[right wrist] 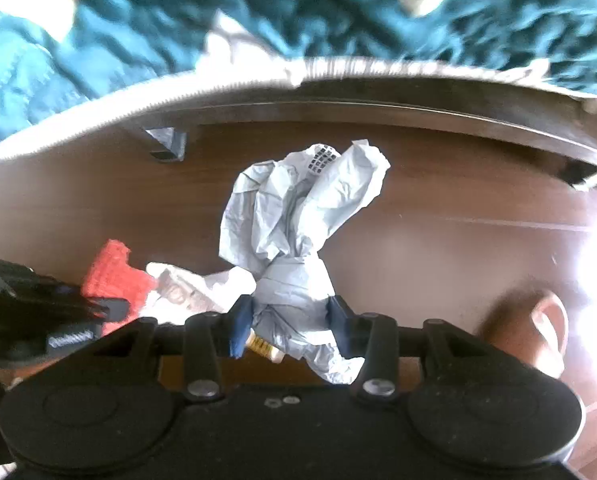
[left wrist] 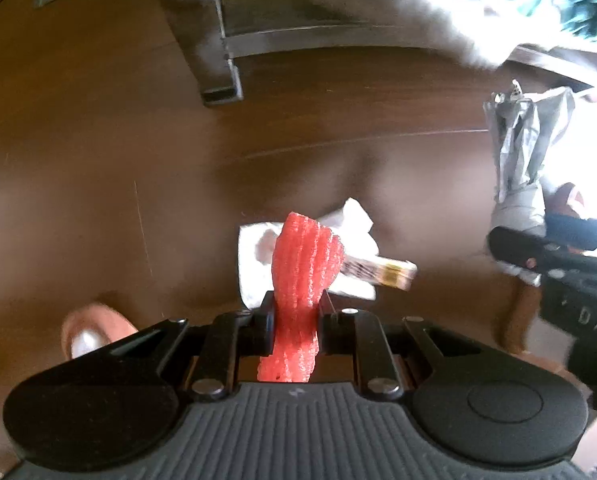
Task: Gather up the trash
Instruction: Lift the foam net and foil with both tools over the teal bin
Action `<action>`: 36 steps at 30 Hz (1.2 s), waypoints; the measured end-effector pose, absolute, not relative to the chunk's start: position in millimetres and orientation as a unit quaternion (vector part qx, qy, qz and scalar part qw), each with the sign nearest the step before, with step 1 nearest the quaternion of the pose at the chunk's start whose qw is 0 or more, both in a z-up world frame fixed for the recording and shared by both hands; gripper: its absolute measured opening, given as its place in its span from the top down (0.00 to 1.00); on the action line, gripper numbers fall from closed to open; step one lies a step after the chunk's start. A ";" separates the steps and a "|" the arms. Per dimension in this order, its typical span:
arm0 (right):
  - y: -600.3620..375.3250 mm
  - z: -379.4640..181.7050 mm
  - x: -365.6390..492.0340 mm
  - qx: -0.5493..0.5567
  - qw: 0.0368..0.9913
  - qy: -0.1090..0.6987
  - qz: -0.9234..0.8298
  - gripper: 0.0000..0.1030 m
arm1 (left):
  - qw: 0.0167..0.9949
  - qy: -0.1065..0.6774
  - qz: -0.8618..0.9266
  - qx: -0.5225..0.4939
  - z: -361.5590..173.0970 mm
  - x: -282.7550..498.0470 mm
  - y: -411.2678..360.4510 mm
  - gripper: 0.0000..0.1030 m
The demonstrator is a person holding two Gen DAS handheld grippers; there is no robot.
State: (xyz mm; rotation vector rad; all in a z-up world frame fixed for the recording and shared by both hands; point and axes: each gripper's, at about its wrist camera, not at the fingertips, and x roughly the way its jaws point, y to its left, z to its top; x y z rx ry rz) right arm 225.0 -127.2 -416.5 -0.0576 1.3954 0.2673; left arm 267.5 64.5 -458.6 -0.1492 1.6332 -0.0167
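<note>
While the left tongs (left wrist: 296,316) are clenched on a strip of red foam netting (left wrist: 304,264) lifted above the brown wooden floor (left wrist: 98,168), the right tongs (right wrist: 290,320) pinch the gathered neck of a crumpled grey plastic bag (right wrist: 294,216), which fans out above them. On the floor just beyond the red piece lie a white crumpled paper (left wrist: 254,264) and a small wrapper with gold print (left wrist: 390,274). A bed frame (right wrist: 378,108) with teal bedding (right wrist: 138,20) rises behind.

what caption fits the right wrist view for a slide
Right gripper shut on crumpled grey bag above wooden floor.
</note>
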 end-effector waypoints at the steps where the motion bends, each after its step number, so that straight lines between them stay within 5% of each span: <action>1: -129.0 -406.9 219.0 -0.020 0.760 0.639 0.119 0.62 | 0.681 0.729 -0.005 -0.075 -450.0 262.0 62.5 0.82; 10: -141.0 -317.3 164.0 -0.013 0.788 0.604 0.117 0.62 | 0.702 0.706 -0.019 -0.087 -365.5 204.8 34.5 0.82; 36: -156.7 13.5 131.9 -0.017 0.948 0.261 0.179 0.62 | 0.936 0.346 -0.010 -0.060 14.4 208.1 33.6 0.82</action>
